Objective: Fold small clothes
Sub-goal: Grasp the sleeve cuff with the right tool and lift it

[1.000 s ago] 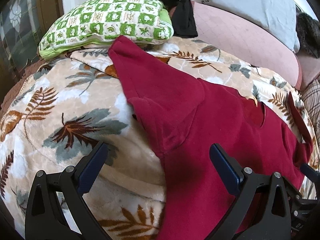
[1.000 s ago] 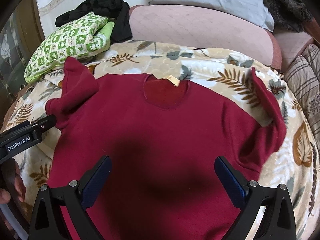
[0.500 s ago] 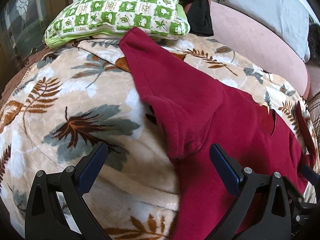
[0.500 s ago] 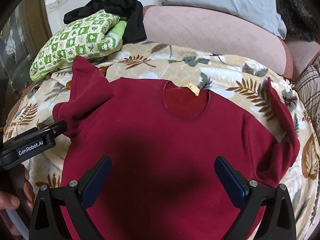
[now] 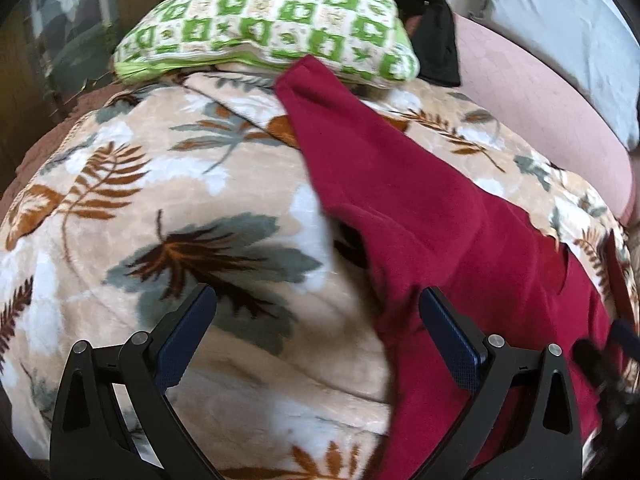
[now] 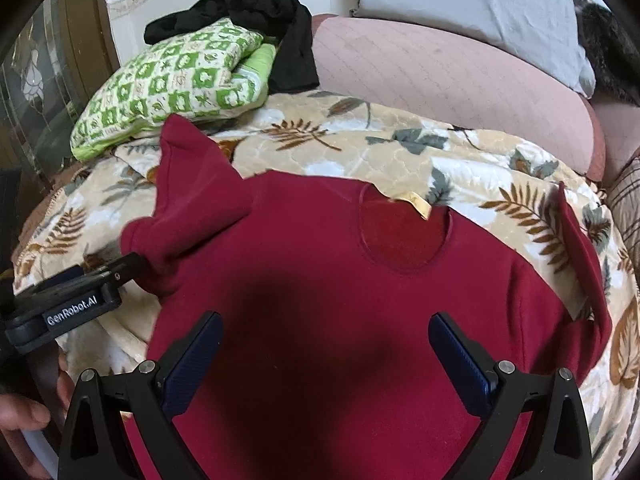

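Left hand-held gripper [image 5: 318, 324] wide open, nothing between the pads, closer now to the bunched shoulder of the red sweater [image 6: 340, 300] than a second ago. Right fingertip just over the red edge, left one over the leaf-print blanket [image 5: 140, 208]. Right hand-held gripper [image 6: 324, 348] also spread wide and empty, hovering above the sweater's chest. Sweater face-up on the bed, neckline and tan label [image 6: 416, 202] away from the camera, left sleeve [image 6: 192, 184] kinked up toward the green checked pillow [image 6: 172, 84], right sleeve doubled along the far side. Looks like a set-up for a first sleeve fold; no fold made yet. Beyond, a black garment [image 6: 280, 28], pink headboard [image 6: 460, 80], grey pillow [image 6: 460, 4].
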Motion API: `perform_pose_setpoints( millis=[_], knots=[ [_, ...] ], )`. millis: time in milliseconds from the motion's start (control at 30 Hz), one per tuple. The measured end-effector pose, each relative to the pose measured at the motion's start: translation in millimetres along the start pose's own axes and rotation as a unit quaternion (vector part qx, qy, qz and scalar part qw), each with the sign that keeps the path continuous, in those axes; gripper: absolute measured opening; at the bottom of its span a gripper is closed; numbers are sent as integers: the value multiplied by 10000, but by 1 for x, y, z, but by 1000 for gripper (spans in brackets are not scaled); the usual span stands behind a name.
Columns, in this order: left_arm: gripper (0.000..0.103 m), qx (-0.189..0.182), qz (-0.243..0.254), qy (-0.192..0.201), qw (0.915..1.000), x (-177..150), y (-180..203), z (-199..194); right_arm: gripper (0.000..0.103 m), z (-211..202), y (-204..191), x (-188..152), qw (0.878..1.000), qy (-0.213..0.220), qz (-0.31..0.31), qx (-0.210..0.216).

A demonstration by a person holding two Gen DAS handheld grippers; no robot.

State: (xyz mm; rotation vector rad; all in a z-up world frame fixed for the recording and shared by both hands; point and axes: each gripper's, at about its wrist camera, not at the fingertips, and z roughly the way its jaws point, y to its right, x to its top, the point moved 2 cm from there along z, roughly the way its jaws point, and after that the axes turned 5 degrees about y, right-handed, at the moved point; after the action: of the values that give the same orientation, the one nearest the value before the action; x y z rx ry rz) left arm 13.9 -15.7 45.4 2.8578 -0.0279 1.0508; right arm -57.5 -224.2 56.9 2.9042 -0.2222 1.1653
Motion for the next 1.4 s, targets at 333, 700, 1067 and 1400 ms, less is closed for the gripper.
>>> perform_pose_setpoints(
  millis=[333, 700, 1067, 1400],
  knots=[
    [102, 389, -314, 39, 9987, 8, -39, 1, 81, 41, -78, 84, 9929, 193, -627, 988],
    [102, 627, -590, -31, 9963, 13, -72, 11, 81, 150, -174, 124, 9841, -322, -1429, 1007],
    [102, 672, -854, -245, 9938, 7, -84, 31, 81, 181, -197, 149, 9844, -279, -1505, 866],
    [102, 628, -872, -338, 9936, 6, -83, 38, 20, 222, -194, 151, 9853, -746, -1068, 1101]
  ],
)
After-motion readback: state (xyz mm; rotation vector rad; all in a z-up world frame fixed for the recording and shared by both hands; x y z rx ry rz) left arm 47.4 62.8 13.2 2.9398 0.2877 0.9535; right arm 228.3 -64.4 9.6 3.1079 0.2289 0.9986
